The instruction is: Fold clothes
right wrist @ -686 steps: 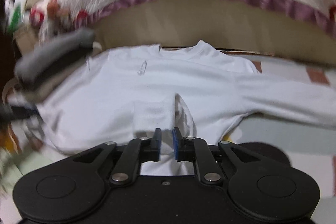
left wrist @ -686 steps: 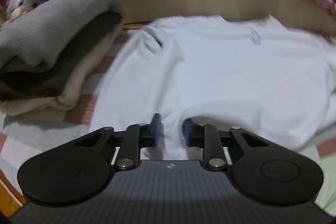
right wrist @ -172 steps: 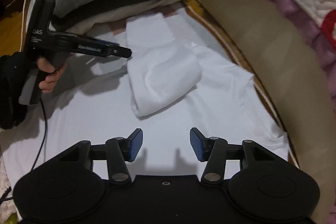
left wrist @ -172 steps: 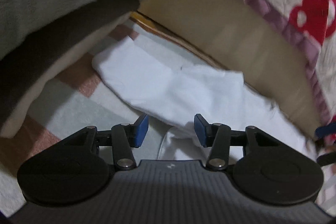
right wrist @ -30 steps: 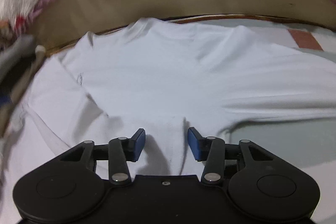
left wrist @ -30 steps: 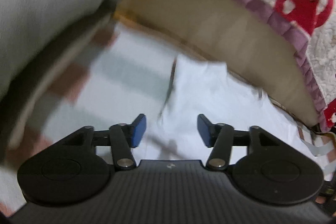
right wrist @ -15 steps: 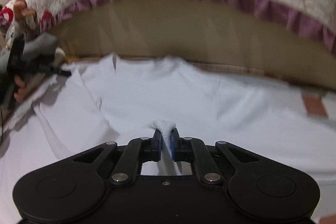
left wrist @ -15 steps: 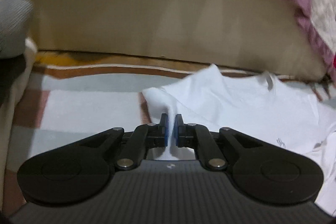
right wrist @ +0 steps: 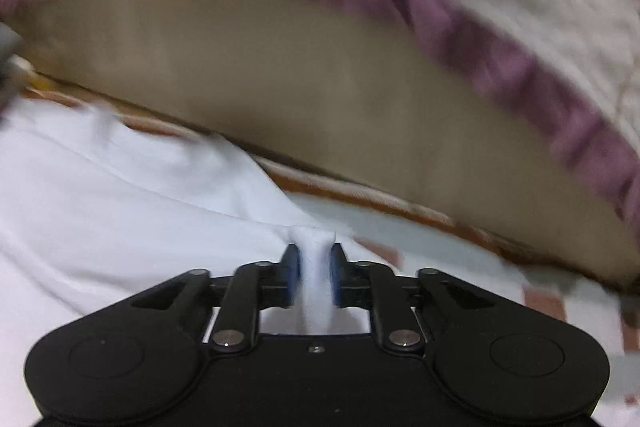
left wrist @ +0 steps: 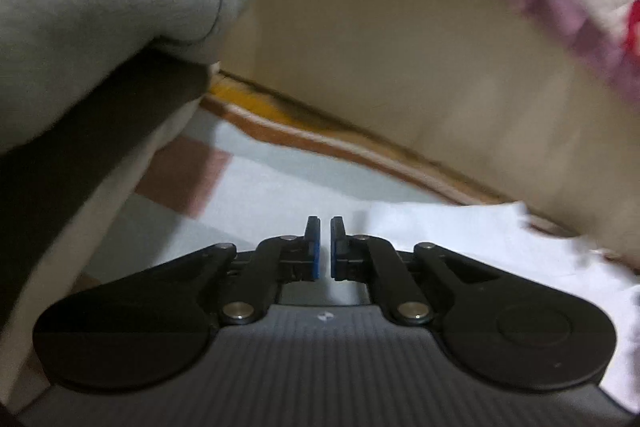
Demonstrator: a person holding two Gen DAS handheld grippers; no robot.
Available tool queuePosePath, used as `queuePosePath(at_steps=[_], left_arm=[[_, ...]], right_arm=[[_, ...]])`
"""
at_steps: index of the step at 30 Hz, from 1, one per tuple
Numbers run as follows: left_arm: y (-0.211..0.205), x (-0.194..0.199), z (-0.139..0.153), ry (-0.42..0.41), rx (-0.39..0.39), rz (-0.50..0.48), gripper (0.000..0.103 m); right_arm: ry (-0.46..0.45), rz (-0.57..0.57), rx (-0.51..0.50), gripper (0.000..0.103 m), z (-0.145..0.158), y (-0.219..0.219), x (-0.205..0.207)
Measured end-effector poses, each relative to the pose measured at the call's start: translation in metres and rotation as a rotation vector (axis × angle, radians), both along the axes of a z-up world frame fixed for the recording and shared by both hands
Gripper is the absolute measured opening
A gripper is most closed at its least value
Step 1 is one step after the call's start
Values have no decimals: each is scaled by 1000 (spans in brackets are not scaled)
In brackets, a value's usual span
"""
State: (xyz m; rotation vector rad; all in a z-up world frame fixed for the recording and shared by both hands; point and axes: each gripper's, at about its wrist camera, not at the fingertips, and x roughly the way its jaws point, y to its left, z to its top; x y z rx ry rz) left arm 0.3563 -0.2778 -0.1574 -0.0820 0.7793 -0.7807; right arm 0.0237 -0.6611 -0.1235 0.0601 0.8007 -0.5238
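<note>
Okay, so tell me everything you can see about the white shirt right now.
The white shirt looks like soft, plain knit cloth, lying mostly flat with shallow creases on the checked mat beside the bed base. The right gripper has a bunched ridge of it pinched between its blue pads. In the left wrist view a white edge lies right of the left gripper, whose nearly closed jaws seem empty. Collar and sleeves are not clear.

A checked mat (left wrist: 256, 187) with a brown border carries the white shirt (right wrist: 120, 195) at lower left and stacked folded clothes (left wrist: 80, 75) at left.
</note>
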Motion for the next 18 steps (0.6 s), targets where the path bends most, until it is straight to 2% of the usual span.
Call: queuePosePath(at_steps=[1,2,4,5,6,8,10,12,13,14,18], left_arm=[[4,-9,7,-14,-20,-29,7],[7,-23,16,-50,-9,-78,14],[12,-50,28,-100,30,-183,37],[15,-63,29,-110,52,-226,54],[19,-76,29,-121,76,-268,58],[26,-102,27,-150,142,-335,59],[30,-123,16,-208,235,-389,62],[25,-135,1,-265,325,-405,62],[22,-136,-5,-290,356,-377,50],[21,-134,-8,-294,363,-333,4],[31,-119,-16,-191,282,-196,6]], right_arm=[[9,-49,-19,23,-5,-2,-1],[-17,-66,-9,24,-4,-2,-6],[-79,-72,52,27,-3,0,-23],[-78,-40,59,27,-4,6,-23],[-76,-7,66,28,-5,13,-23],[-73,58,81,30,-6,26,-23],[-70,123,96,33,-7,39,-24],[-66,188,110,35,-8,51,-24],[-57,209,112,36,-10,58,-23],[-49,221,110,36,-11,64,-21],[-37,224,127,36,-18,75,-19]])
